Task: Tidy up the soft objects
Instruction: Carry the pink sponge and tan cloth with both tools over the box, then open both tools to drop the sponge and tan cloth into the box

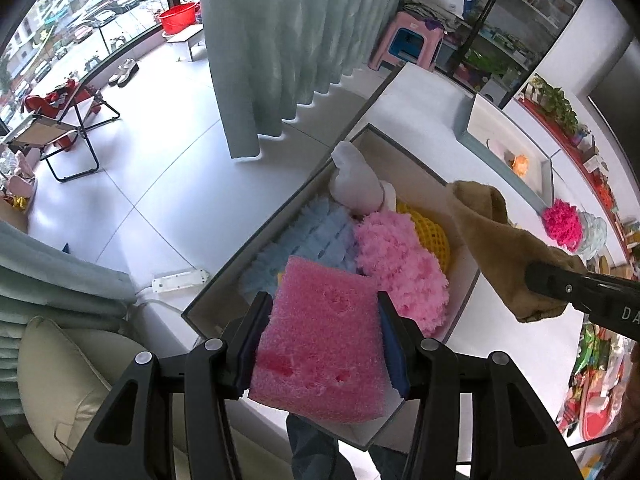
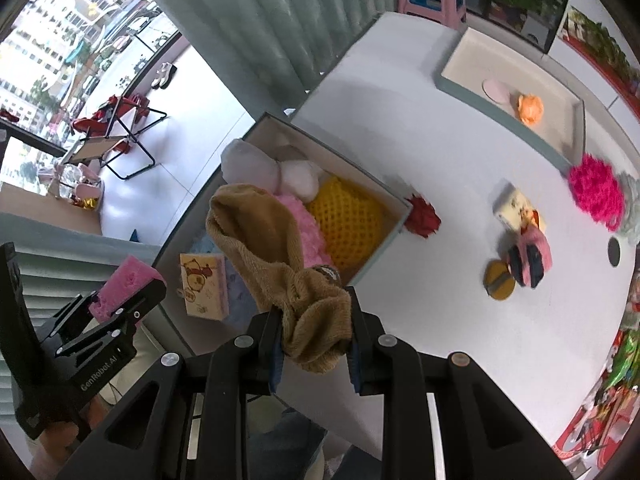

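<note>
Left hand-held gripper (image 1: 320,344) clamps one pink sponge (image 1: 320,340); right hand-held gripper (image 2: 316,344) one brown sock (image 2: 280,256).

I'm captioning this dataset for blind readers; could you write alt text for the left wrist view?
The left gripper clamps a pink sponge above an open box holding a pink fluffy cloth, blue cloth and white plush toy. At right, the right gripper holds a tan cloth.

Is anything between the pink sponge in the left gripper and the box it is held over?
No obstacle shows. The left gripper holds the sponge above the open box. The box already holds soft items, a fluffy pink piece among them, so free space is tight.
</note>
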### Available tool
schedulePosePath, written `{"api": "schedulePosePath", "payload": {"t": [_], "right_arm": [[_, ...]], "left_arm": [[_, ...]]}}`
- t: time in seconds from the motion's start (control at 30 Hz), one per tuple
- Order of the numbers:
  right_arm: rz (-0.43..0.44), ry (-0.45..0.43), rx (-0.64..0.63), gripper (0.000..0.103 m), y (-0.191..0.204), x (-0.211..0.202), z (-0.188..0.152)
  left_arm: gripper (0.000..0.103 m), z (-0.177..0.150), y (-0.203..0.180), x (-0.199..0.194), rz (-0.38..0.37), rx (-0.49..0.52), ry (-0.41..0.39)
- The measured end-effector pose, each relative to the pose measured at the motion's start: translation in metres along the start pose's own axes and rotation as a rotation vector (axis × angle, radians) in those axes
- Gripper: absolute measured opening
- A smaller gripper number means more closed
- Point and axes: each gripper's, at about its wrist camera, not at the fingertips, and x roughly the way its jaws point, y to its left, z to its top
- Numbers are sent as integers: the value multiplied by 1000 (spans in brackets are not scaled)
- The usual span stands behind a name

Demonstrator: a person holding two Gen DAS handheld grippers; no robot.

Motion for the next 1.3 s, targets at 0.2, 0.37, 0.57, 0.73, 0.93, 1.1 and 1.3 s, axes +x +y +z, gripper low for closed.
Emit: {"api": "schedulePosePath", "payload": {"t": [0.2,0.37,0.57,0.73,0.93,1.1,1.3], "right_arm": [[-20,-9,-25,27,11,4,13],[-30,-18,-30,27,14,7,25],[-46,-15,-26,27,12,14,37],[-50,-4,-22,27,9,22,45],[-75,14,-37,27,7,33,51],[-87,25,-35,27,4,42,56],[-101,32,-48,27,6,51,60]], "left_arm": [[53,8,-2,11,8,-2,16],[53,12,-5,15,7,-4,17],[53,18,-12,23,18,12,32],[53,20,-15,32,32,16,51],[53,19,-16,43,42,15,79],[53,18,-18,51,49,18,99],[53,17,-21,58,59,25,120]]}}
